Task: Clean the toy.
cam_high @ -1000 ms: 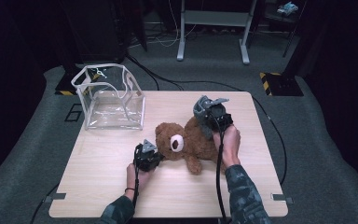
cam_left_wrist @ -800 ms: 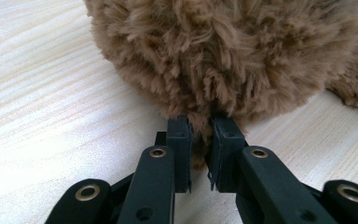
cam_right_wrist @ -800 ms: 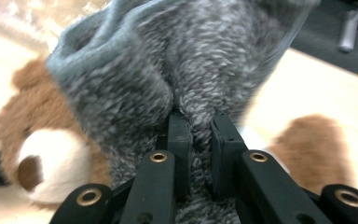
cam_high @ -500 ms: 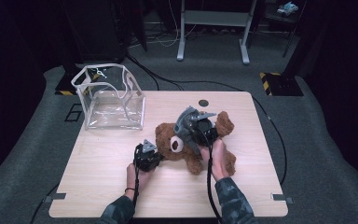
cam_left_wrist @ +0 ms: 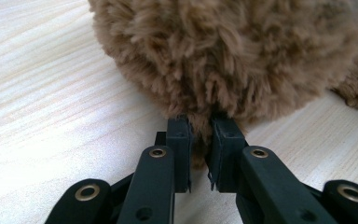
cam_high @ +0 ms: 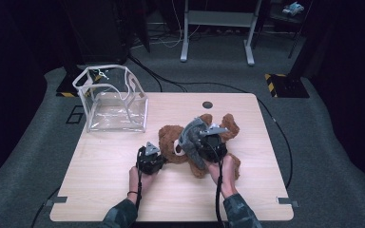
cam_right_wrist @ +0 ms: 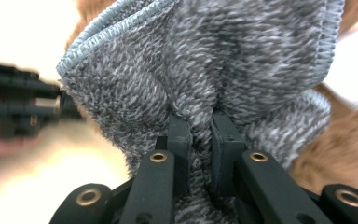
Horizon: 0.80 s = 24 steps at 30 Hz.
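A brown teddy bear [cam_high: 170, 137] lies on the wooden table [cam_high: 100, 190]. My left gripper [cam_high: 161, 159] sits at the bear's left side. In the left gripper view, that gripper [cam_left_wrist: 200, 135] is shut on a tuft of the bear's fur [cam_left_wrist: 228, 51]. My right gripper [cam_high: 198, 145] hangs over the bear's middle, shut on a grey knitted garment [cam_high: 191, 137] that drapes over the bear. In the right gripper view, the jaws of my right gripper [cam_right_wrist: 200, 133] pinch a fold of the grey knit [cam_right_wrist: 214, 60], with brown fur [cam_right_wrist: 345, 144] behind it.
A clear plastic bag [cam_high: 111, 97] with white trim stands open at the table's back left corner. A small round hole [cam_high: 207, 104] sits near the table's far edge. Dark carpet, cables and a stand's legs lie beyond the table.
My right gripper has carried the grey garment left and down, from the bear's right side to over its body. The left gripper has stayed on the bear.
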### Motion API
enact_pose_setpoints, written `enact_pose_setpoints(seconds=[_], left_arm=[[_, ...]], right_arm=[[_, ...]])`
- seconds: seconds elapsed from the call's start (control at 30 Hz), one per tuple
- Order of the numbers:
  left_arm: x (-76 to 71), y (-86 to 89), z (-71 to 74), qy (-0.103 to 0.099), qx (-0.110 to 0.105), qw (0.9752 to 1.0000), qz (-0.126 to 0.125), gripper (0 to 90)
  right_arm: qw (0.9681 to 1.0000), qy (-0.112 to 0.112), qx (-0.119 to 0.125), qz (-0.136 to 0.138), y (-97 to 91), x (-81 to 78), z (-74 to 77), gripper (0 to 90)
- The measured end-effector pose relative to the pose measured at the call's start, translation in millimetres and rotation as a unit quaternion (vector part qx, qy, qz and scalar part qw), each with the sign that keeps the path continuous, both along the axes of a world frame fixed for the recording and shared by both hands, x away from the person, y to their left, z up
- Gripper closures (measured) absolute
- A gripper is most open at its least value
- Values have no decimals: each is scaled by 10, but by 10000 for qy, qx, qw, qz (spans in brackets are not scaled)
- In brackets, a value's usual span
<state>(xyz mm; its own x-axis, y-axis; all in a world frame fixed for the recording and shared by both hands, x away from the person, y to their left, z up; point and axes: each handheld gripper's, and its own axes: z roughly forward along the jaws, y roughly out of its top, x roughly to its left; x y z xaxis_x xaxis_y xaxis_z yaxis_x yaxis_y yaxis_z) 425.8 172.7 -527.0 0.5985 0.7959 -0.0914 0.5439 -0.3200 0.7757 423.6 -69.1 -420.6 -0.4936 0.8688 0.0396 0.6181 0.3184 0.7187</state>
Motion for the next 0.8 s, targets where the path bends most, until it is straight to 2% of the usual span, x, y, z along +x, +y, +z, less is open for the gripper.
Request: enact_pose_setpoints(seconds=[0.1, 0.2, 0.23, 0.33, 0.4, 0.5, 0.53, 0.6, 0.63, 0.67, 0.7, 0.77, 0.8], left_arm=[[0, -2, -3, -19, 3, 10000, 20, 800], [-2, -3, -2, -17, 12, 10000, 22, 801], [-2, -2, -1, -16, 12, 10000, 20, 801], [-3, -3, -1, -20, 11, 10000, 21, 801], [0, 1, -1, -12, -4, 10000, 11, 801], [2, 4, -2, -3, -31, 10000, 17, 800], [2, 5, -2, -3, -22, 10000, 11, 800], [2, 2, -2, -1, -13, 10000, 14, 801], [0, 3, 0, 5, 4, 10000, 1, 801], [1, 2, -3, -5, -11, 10000, 13, 801], [1, 2, -2, -4, -10, 10000, 11, 802], [1, 2, 0, 6, -2, 10000, -3, 802], [2, 1, -3, -7, -12, 10000, -2, 802]], right_arm=[[9998, 170, -140, 40, 81, 34, -120, 811], [9997, 195, -122, 125, 45, -97, -257, 814], [9994, 284, -80, 155, 15, -151, -296, 814], [9980, 549, -248, 193, -46, -271, -414, 814], [9980, 551, -262, 179, -82, -283, -364, 812], [9997, 203, -84, 50, -77, -265, -184, 811], [9997, 199, -136, 49, -53, -245, -187, 811], [9988, 356, -319, 40, -2, -213, -313, 813], [9980, 484, -400, 85, 11, -222, -441, 814], [9974, 582, -402, 100, -2, -258, -521, 815], [9975, 591, -360, 123, -32, -301, -571, 815], [9971, 692, -300, 62, -103, -381, -561, 815], [9976, 598, -337, 61, -150, -403, -513, 814]])
